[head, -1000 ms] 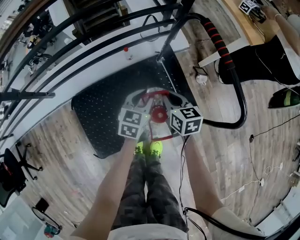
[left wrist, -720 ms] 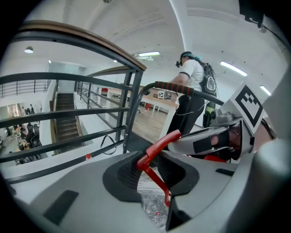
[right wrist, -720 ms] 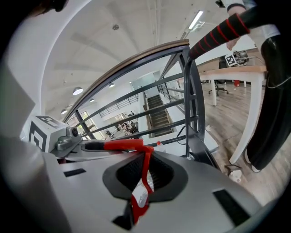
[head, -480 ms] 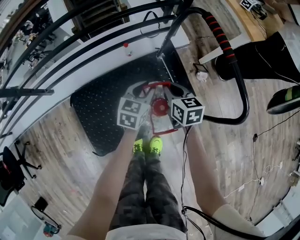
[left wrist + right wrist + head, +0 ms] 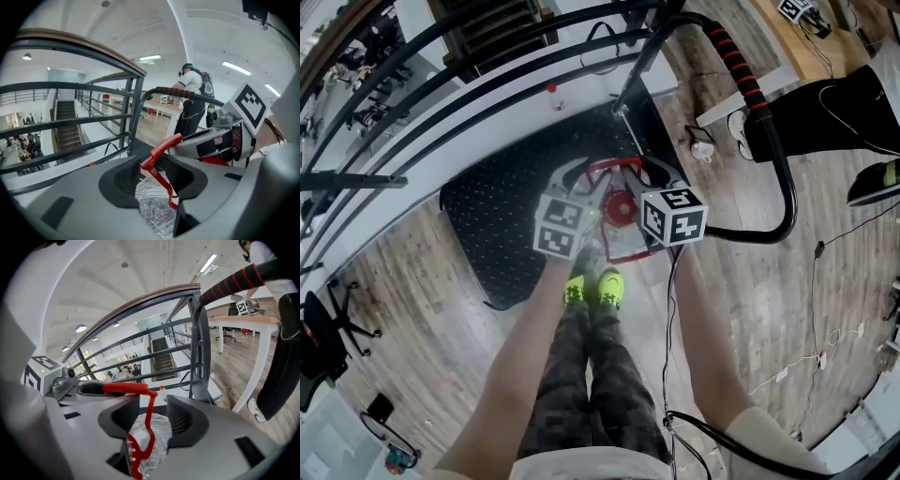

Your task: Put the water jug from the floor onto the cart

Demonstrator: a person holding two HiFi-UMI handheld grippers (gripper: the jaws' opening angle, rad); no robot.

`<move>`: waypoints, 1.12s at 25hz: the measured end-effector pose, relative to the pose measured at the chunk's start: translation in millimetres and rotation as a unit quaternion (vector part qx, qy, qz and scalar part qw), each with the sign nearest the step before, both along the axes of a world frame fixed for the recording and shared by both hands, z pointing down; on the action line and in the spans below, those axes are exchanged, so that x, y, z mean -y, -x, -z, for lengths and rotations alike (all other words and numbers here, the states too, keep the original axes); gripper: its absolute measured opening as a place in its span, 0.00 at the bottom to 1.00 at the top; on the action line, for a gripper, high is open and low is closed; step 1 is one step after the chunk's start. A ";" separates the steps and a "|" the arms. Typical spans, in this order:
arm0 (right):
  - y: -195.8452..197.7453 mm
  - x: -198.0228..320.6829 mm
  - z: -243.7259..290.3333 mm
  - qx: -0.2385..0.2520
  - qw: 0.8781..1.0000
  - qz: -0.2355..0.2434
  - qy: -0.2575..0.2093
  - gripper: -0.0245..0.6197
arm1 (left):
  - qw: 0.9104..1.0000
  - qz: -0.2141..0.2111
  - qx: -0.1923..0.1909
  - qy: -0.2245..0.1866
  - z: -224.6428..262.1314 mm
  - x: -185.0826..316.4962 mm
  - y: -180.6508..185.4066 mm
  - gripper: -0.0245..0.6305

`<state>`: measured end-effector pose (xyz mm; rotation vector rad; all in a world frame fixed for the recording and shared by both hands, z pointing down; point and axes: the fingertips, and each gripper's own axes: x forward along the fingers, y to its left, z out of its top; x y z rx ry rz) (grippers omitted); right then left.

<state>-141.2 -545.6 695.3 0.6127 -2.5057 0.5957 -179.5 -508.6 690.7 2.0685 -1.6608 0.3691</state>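
Note:
The water jug (image 5: 617, 246), clear with a red cap and a red carry handle (image 5: 614, 167), stands on the black studded cart deck (image 5: 502, 230). My left gripper (image 5: 577, 184) and right gripper (image 5: 649, 186) sit on either side of that handle. In the left gripper view the jaws (image 5: 149, 173) are opening, and the red handle (image 5: 161, 147) runs between the pads above the crinkled jug (image 5: 152, 206). In the right gripper view the jaws (image 5: 152, 416) are opening too, with the handle (image 5: 146, 420) loose between them.
The cart's push bar with a red and black grip (image 5: 739, 75) curves round on the right. A dark railing (image 5: 441, 80) runs along the far side of the deck. A person in black (image 5: 825, 117) stands at the right. My shoes (image 5: 595, 291) touch the deck's near edge.
Both grippers stay at the jug's handle with almost no shift. The feet of the person on the right have moved.

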 end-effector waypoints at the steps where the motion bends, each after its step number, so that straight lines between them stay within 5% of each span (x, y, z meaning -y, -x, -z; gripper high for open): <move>1: -0.9 1.0 -0.4 -0.001 1.000 -0.003 -0.001 0.31 | 1.000 0.002 0.000 0.001 -0.4 -1.0 1.5 0.26; 17: -14.6 -9.6 11.3 -0.003 1.000 -0.009 0.018 0.33 | 1.000 -0.005 -0.009 0.005 10.8 -11.3 3.0 0.29; 28: -24.9 -23.7 83.5 -0.001 1.000 -0.016 0.003 0.33 | 0.999 -0.030 0.013 -0.035 100.7 -22.6 -0.6 0.25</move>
